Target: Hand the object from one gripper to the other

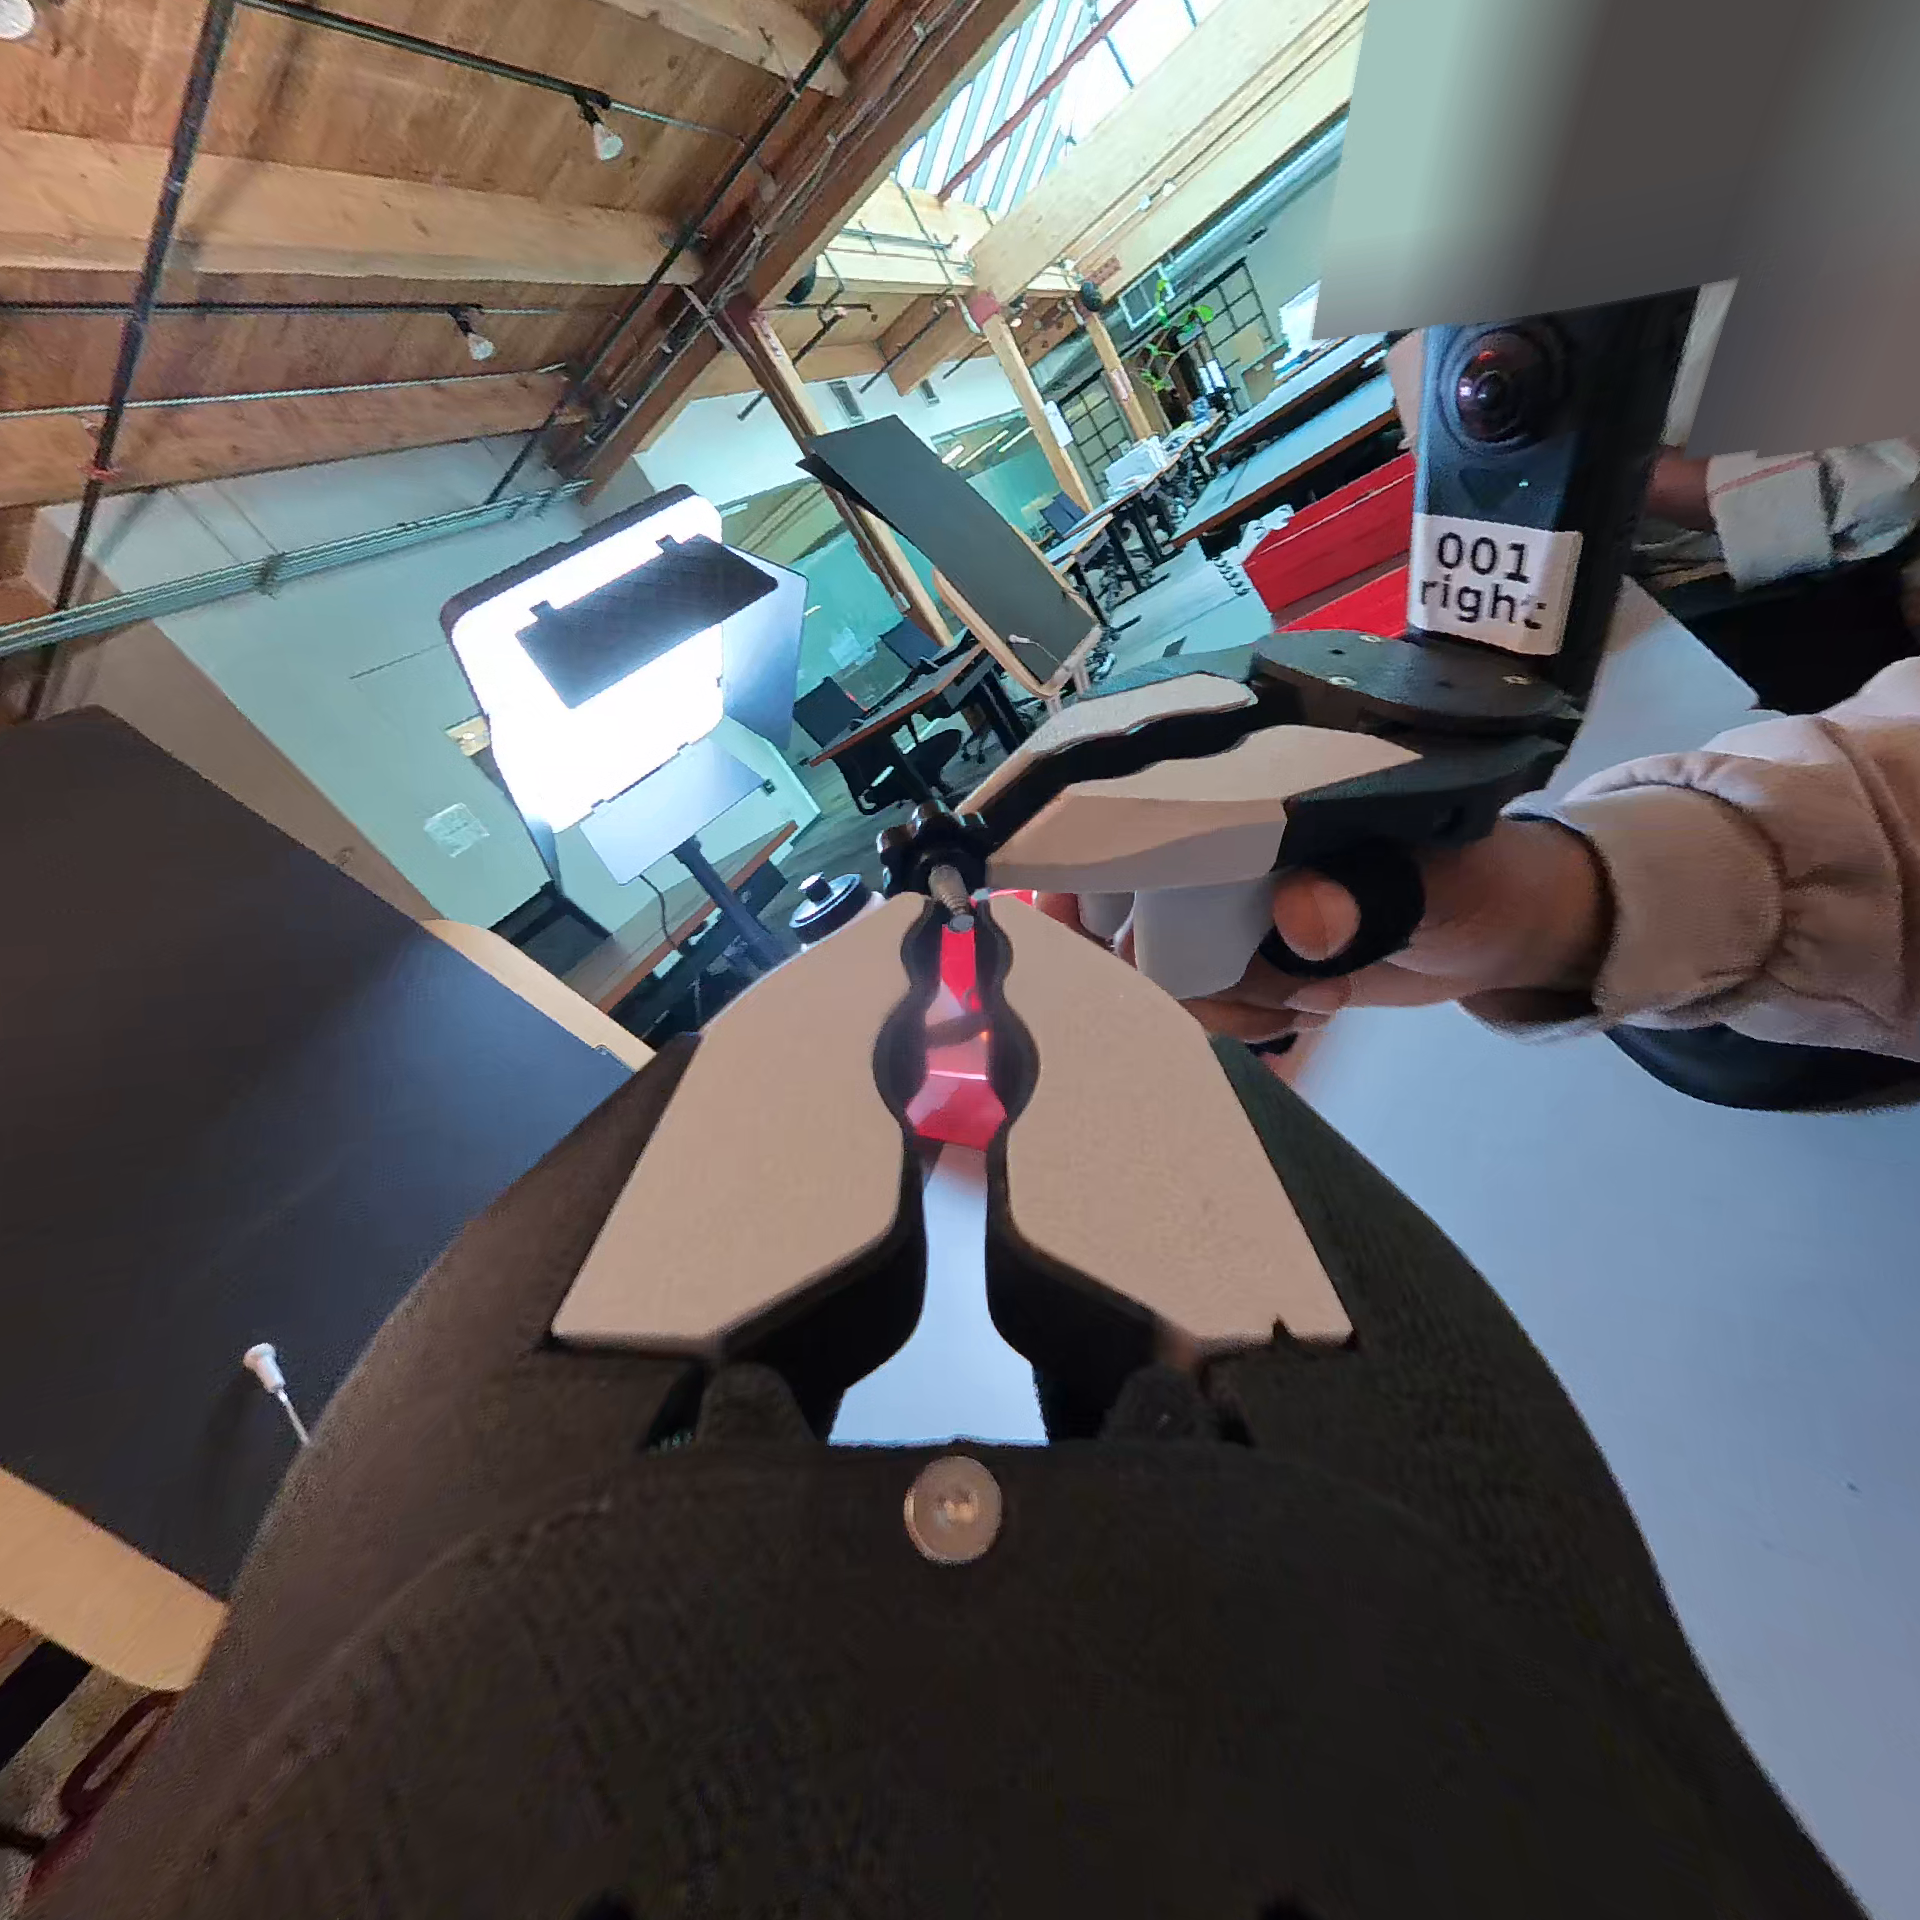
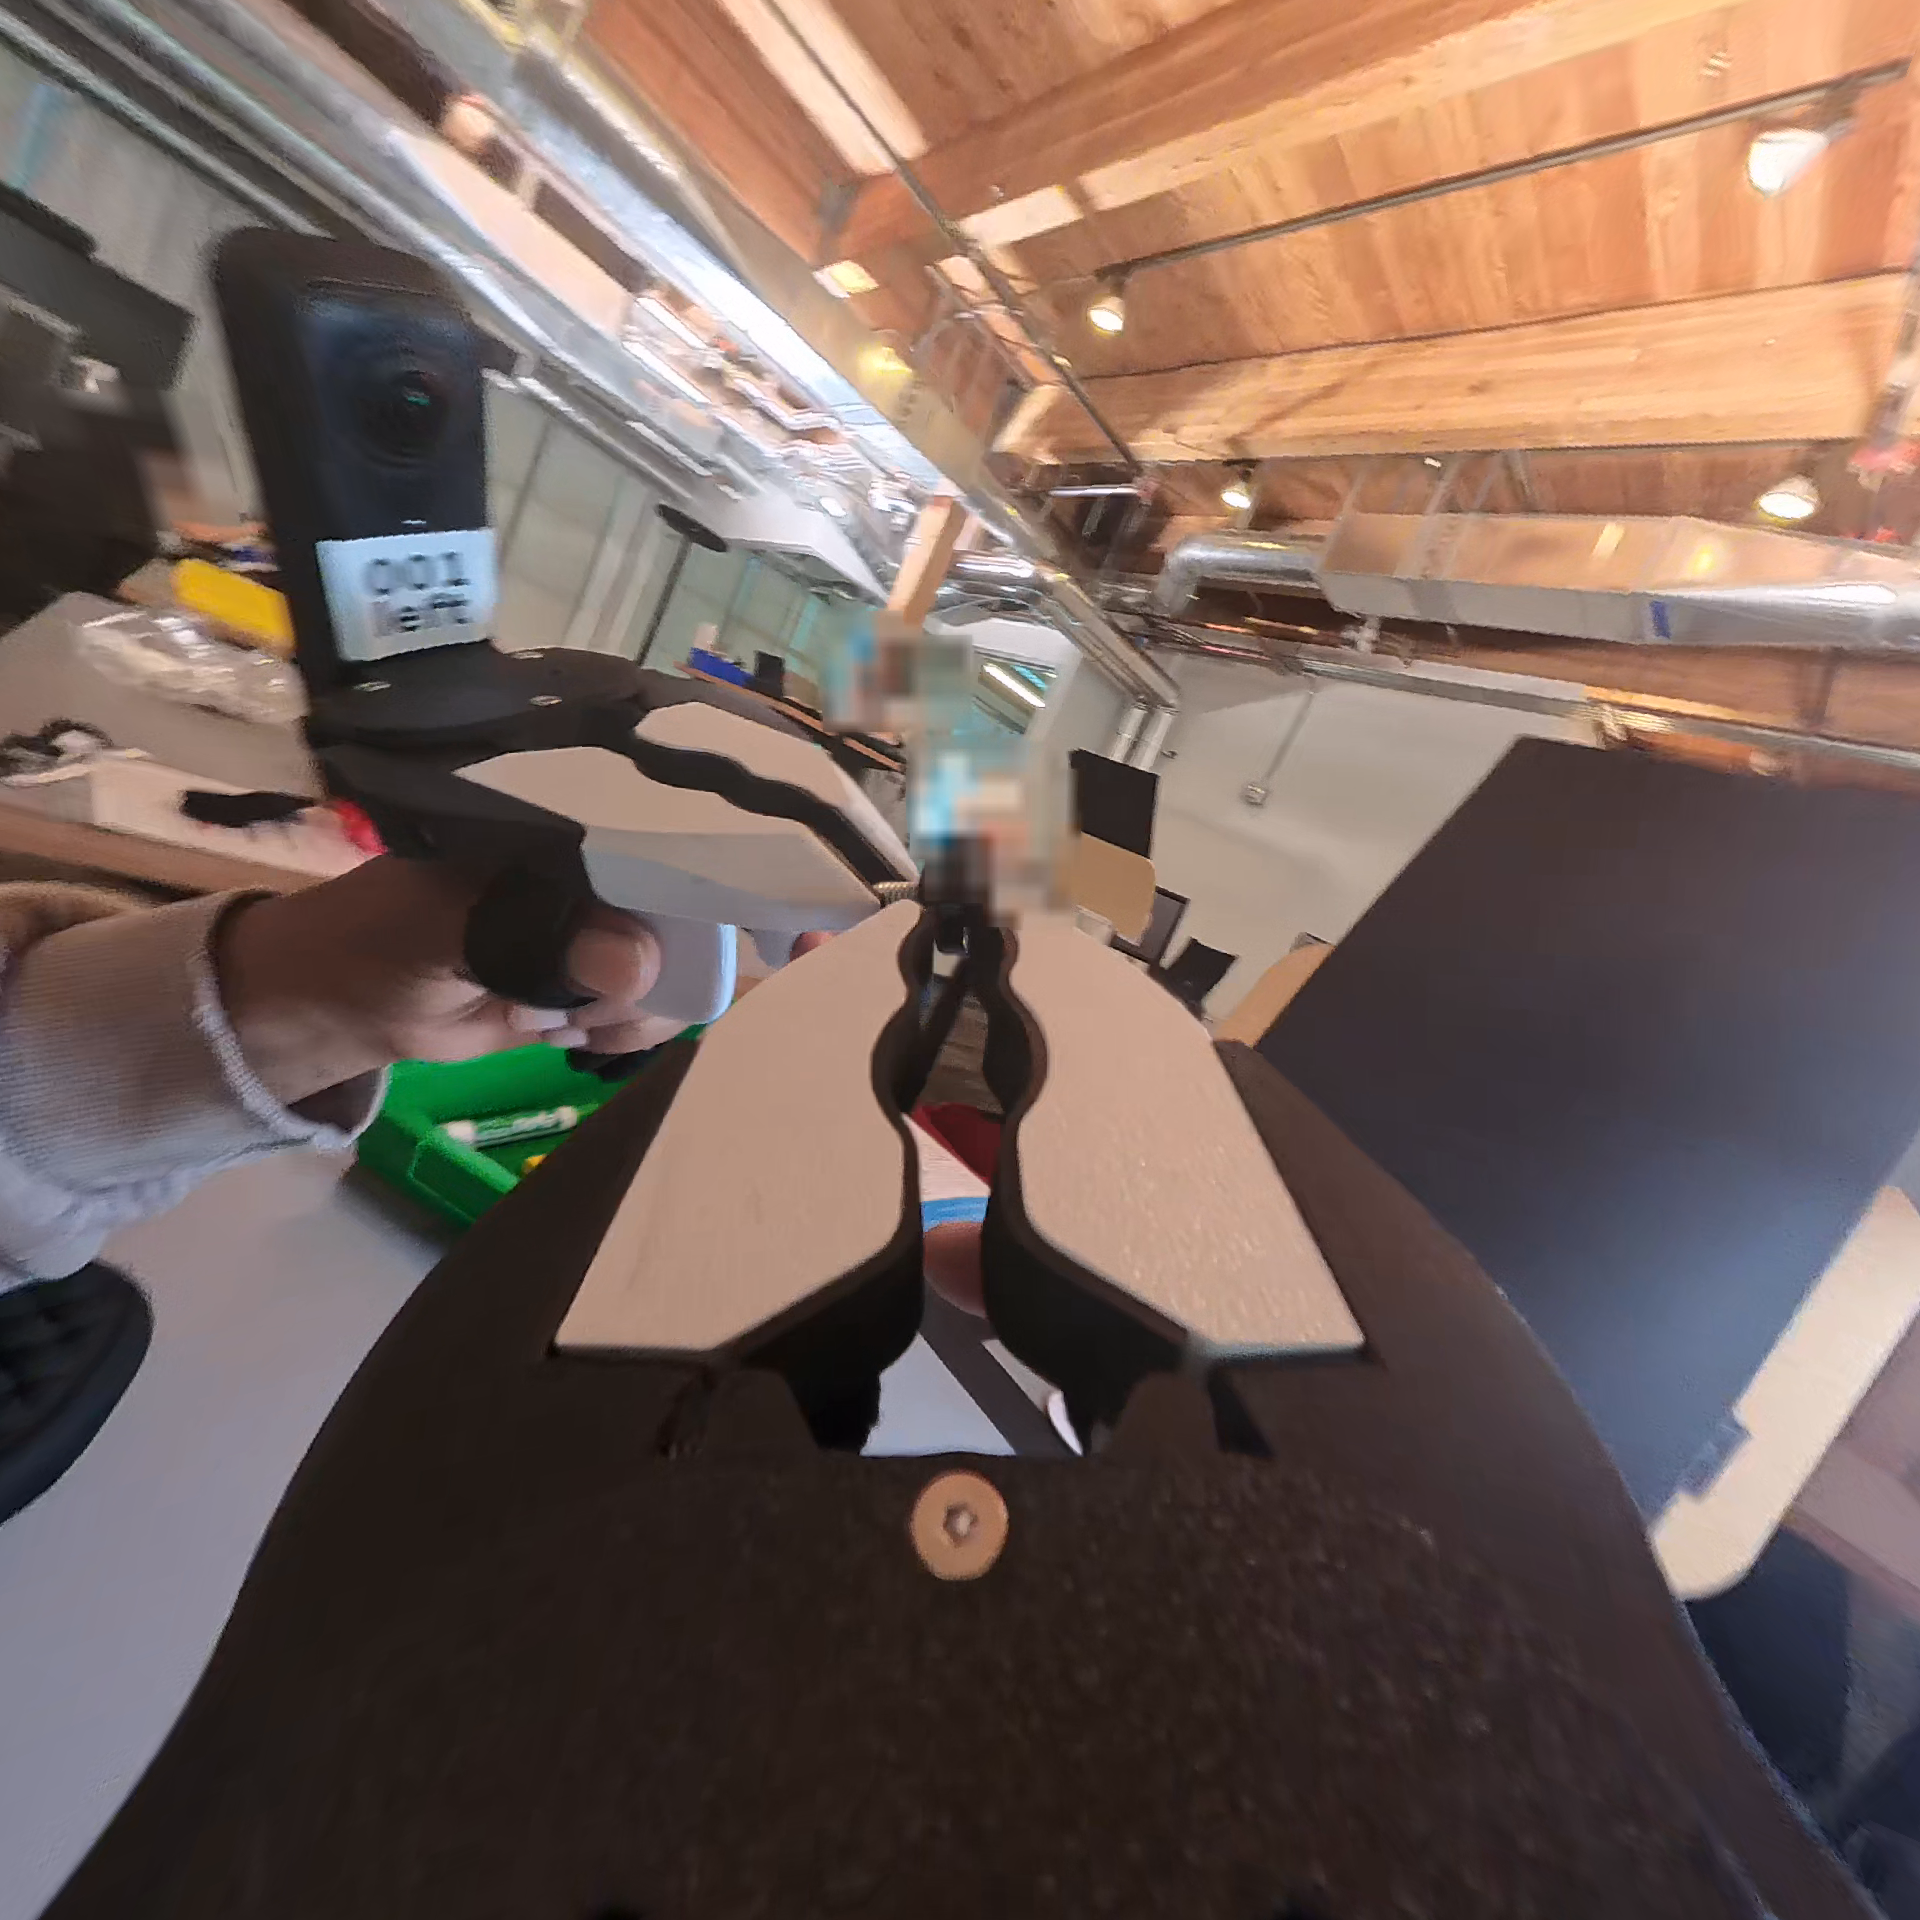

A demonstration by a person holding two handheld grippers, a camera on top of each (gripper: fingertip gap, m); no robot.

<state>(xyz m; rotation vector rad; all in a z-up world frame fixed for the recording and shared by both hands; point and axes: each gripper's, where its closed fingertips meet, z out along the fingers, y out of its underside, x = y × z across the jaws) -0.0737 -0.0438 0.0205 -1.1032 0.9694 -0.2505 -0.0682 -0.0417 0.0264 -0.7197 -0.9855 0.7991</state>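
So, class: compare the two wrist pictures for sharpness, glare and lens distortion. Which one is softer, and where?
Left wrist view: mostly sharp; the studio light panel is blown out to white, and the fisheye bends the ceiling beams. Right wrist view: softer, with motion blur on the left gripper and the ducts; the mosaic patch was added afterwards.

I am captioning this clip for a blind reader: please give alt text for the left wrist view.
The left gripper is closed on a small bolt-like object with a black knob, while the right gripper, held in a person's hand, meets it tip to tip from the right. Behind: a studio light and a wooden ceiling.
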